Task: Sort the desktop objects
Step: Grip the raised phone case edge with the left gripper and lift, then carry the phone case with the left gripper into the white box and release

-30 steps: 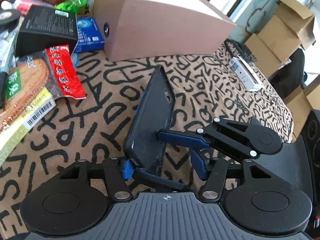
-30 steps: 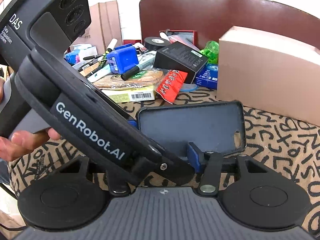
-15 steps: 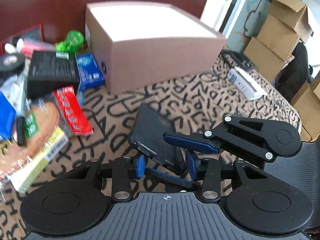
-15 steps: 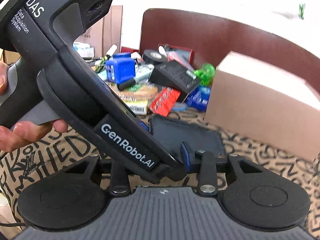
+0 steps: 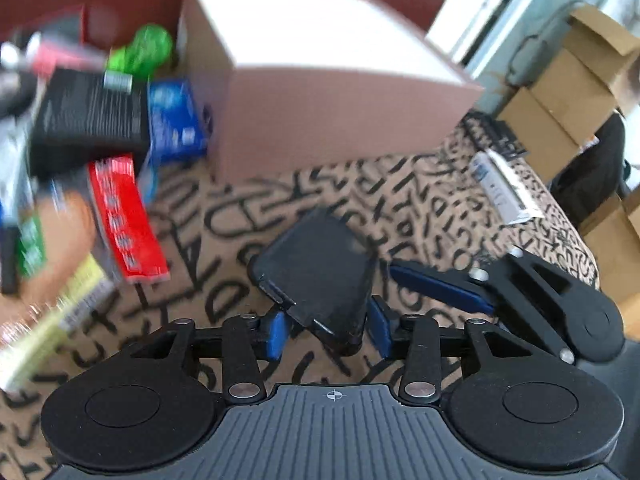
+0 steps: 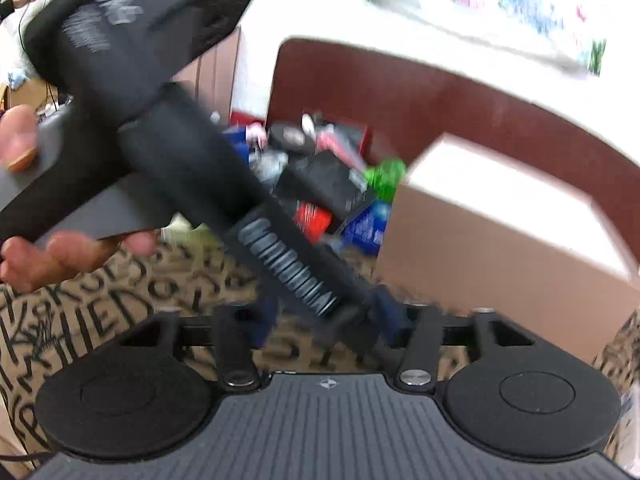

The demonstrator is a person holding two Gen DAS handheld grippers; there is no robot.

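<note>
A black phone case [image 5: 316, 276] rests tilted over the letter-patterned tablecloth [image 5: 248, 208], its near corner between the blue pads of my left gripper [image 5: 328, 334]. Those jaws are opening, and a thin gap shows on each side of the case. To the right, one blue finger [image 5: 440, 288] of my right gripper points at the case without touching it. In the blurred right wrist view, my right gripper [image 6: 326, 316] is also opening. The left gripper's black body [image 6: 192, 168], held by a hand [image 6: 60, 256], crosses in front of it and hides the case.
A big pinkish cardboard box [image 5: 320, 80] stands behind the case. To the left is a pile with a black box [image 5: 88, 116], a blue box [image 5: 172, 120], a red packet [image 5: 124, 220] and a green toy [image 5: 144, 50]. A white pack [image 5: 504, 184] lies near the table's right edge.
The case went from standing on edge, pinched by both grippers, to lying tilted and flatter. The right gripper let go and drew off to the right. Both grippers rose, and both widened after closing.
</note>
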